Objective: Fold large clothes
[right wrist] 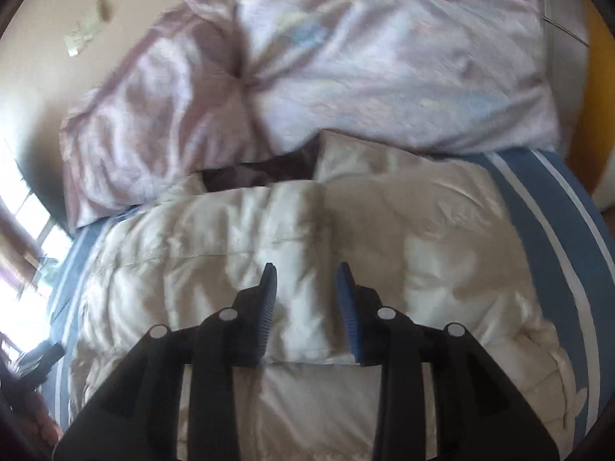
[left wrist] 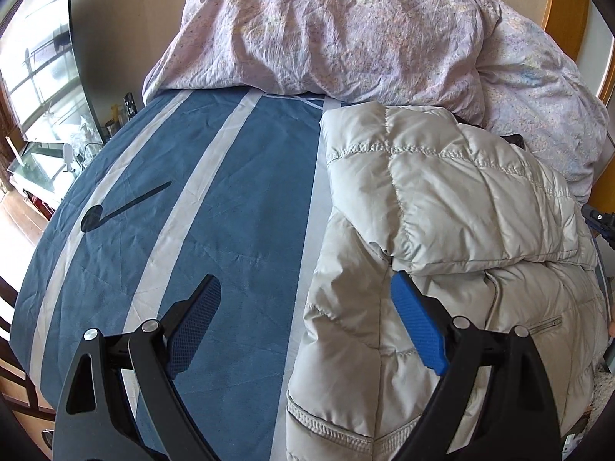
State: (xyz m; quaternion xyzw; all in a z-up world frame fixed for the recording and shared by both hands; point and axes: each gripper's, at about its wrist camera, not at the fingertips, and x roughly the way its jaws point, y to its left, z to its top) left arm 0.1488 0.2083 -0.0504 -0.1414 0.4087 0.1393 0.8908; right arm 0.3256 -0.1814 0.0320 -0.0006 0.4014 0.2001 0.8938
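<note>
Blue-padded left gripper [left wrist: 303,307] sits nearest the lens, jaws spread wide, nothing between the pads; one pad hangs over the blue striped bedsheet [left wrist: 215,176], the other sits at the edge of the cream puffer jacket [left wrist: 442,207], contact unclear. Jacket lies on the bed's right half in the left view, already partly folded: a quilted panel is laid over the body, hem rib toward the camera. Crumpled pink duvet [left wrist: 326,30] is piled behind it, touching the jacket's far edge. Right gripper [right wrist: 306,296] hovers over the jacket middle, jaws narrow but apart, empty; cloth shows in the gap but pads do not seem to press it. Right view is blurred.

Step, my read: mid-fold, between grabs. Next move probably needs the left jaws to close on the near-left jacket edge and carry it across, the right pinning or pinching the centre. Both grippers pitch downward toward the bed.
</note>
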